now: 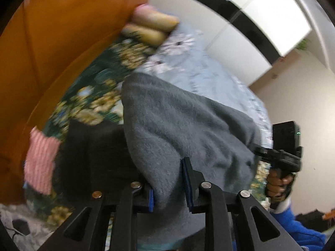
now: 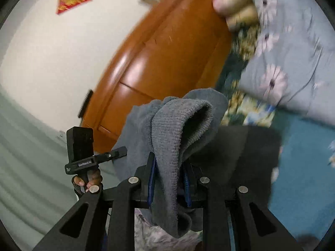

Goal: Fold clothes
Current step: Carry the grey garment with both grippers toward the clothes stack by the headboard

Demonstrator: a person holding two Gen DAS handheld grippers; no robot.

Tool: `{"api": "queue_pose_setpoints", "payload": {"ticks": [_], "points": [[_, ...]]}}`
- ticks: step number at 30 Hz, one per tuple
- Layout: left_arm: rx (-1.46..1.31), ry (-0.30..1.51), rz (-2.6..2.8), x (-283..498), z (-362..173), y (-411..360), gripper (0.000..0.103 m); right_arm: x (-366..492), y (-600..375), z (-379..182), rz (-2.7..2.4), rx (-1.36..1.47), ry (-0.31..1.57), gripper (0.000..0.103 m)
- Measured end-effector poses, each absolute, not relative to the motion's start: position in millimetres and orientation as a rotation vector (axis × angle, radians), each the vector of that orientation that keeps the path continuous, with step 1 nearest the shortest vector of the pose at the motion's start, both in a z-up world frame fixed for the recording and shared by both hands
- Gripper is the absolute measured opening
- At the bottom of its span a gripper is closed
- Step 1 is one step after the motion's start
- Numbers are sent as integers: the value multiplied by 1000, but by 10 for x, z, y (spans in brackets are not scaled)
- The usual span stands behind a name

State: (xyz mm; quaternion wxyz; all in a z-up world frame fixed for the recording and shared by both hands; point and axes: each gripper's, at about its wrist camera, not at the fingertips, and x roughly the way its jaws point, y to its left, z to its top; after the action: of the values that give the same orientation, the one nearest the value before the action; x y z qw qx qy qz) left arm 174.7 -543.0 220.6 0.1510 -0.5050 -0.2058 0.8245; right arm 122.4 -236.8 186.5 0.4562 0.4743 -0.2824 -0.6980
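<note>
Orange wooden headboard (image 1: 62,41) behind, floral bed (image 1: 209,79) below, and the grey sweater (image 1: 178,125) is up in the air above it, stretched between both tools. Left tool (image 1: 169,186) is clamped on one edge, right tool (image 2: 169,177) is clamped on the ribbed hem.

Lighting: even, soft indoor light, moderately bright; no hard shadows. Glare: pale sheen on headboard (image 2: 167,48), 12 o'clock in right view. Blur: strong motion smear on bedding (image 1: 100,96), pillows (image 1: 150,27); grey cloth (image 1: 178,125) comparatively sharp. Distortion: heavy fisheye bowing, black vignette at every rim.
</note>
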Motion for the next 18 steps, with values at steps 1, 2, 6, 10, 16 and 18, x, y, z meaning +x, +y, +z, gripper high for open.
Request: {"api": "queue_pose_setpoints", "payload": {"ticks": [1,2,6,10,16,18], "points": [[-1473,-660,2369,1735,2006,-5571,24,1178,-2511,1766,-1730,1197,-666,23],[-1495,-729,2369,1724,1807,-5712,25,1132,-2654,1668,-1738,1225,-635,23],[-1489,-1040,2329,1763,1102,-6081,29,1135,-2909,1153,-1820,1350,-566,24],[-1299,-1290,2284,1910,727,-6212,36,964,-2904,818,-1808,1422,-664,27],[-1285,-1213,2378,1848,928,-6120,39,946,-2859,915,-1836,1397,-607,31],[-1297,-1087,2497,1812,1122,-6045,46,922,-2831,967,-1838,1386,-605,33]]}}
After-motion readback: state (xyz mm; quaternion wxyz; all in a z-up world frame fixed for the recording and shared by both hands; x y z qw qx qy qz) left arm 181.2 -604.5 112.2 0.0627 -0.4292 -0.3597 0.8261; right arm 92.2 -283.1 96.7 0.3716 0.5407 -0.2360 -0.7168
